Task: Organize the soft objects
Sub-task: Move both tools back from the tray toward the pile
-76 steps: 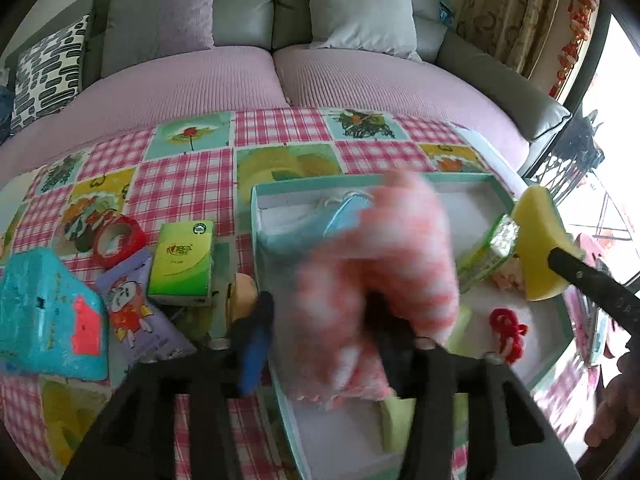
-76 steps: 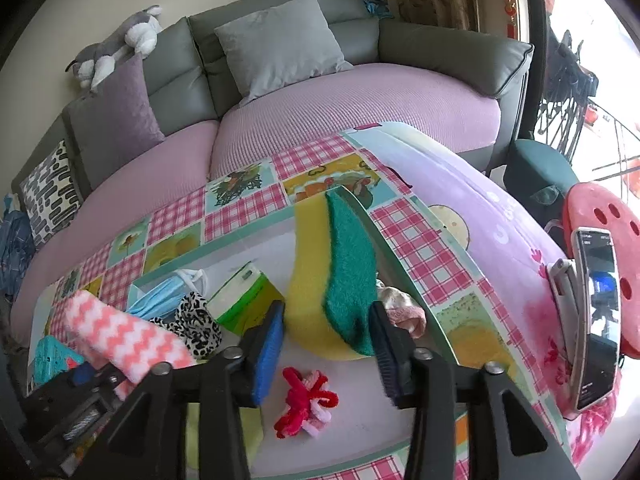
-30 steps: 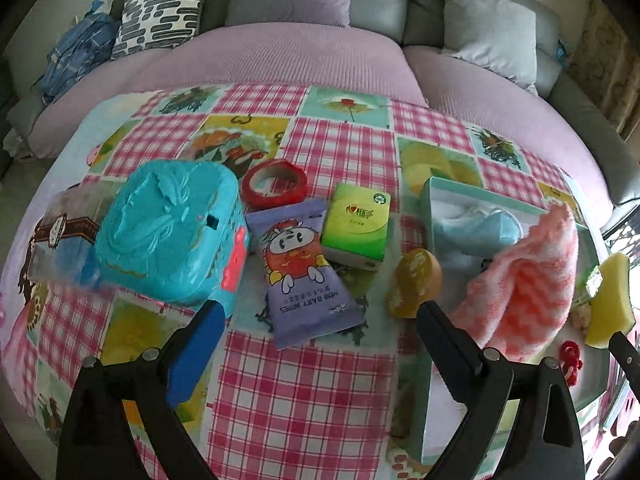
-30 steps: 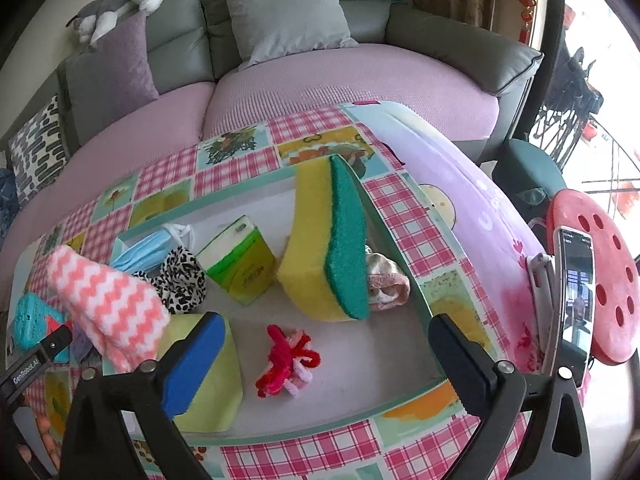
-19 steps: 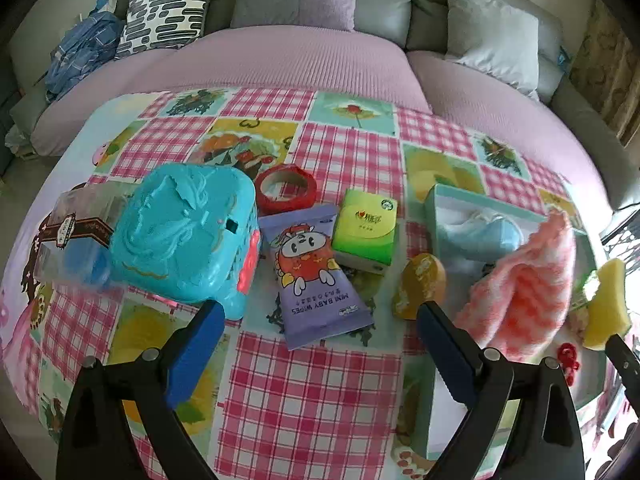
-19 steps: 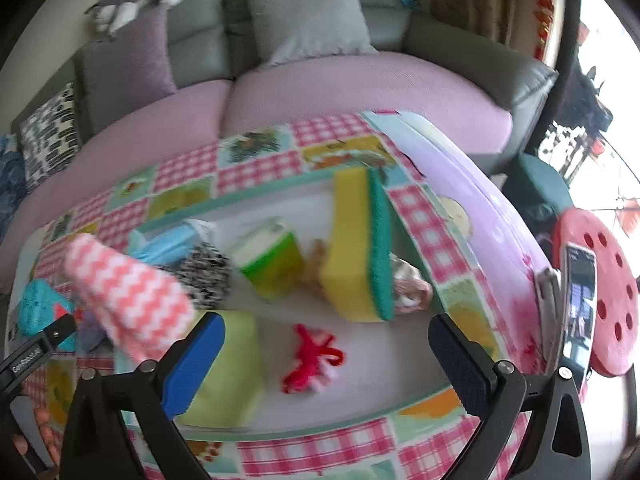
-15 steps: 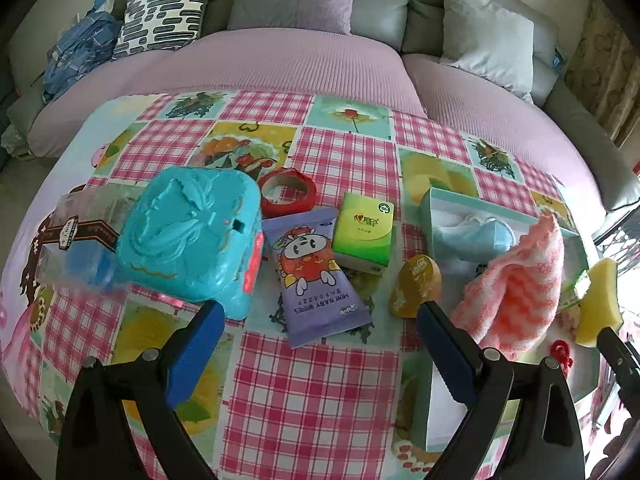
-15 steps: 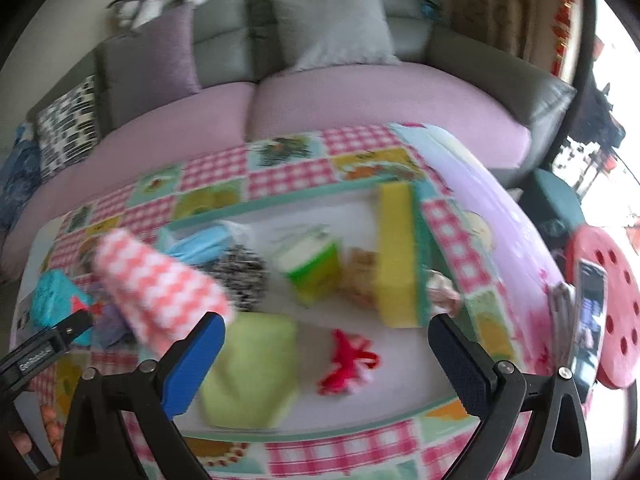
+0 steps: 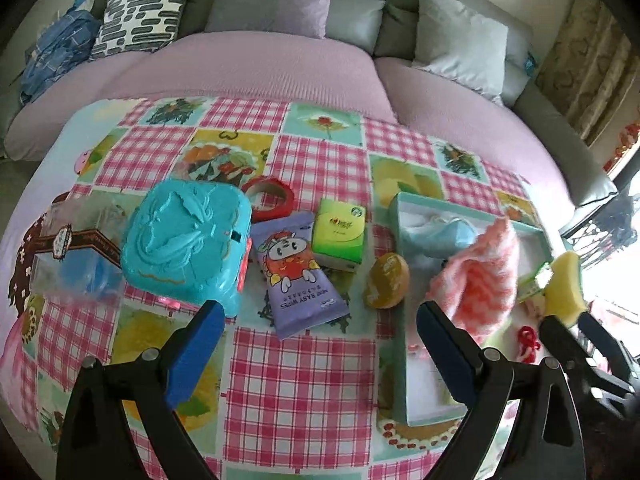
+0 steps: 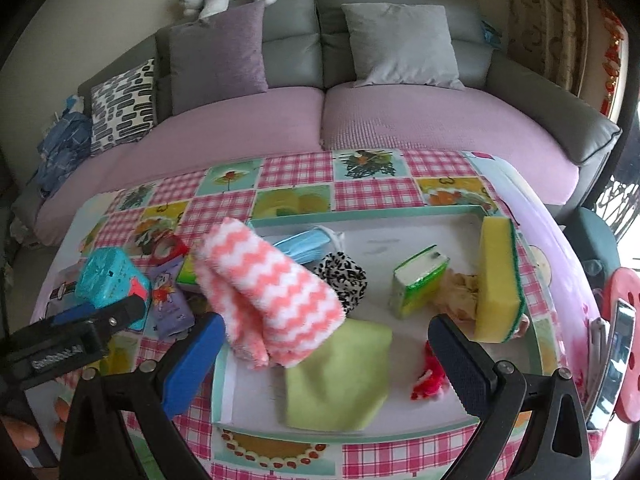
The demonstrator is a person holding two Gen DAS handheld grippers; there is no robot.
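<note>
We see a desk (image 9: 304, 364) under a pink checked cloth before a sofa (image 10: 400, 120) with purple seats. Both our left tool (image 9: 320, 332) and right tool (image 10: 324, 344) gape, released.

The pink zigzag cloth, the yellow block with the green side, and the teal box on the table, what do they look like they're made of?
Pink zigzag cloth: looks like fluffy microfibre or fleece, with a fuzzy matte pile.
Yellow block: seemingly foam sponge, porous and matte, with a coarse green scouring layer.
Teal box: probably moulded plastic, given its smooth sheen and raised relief.
</note>
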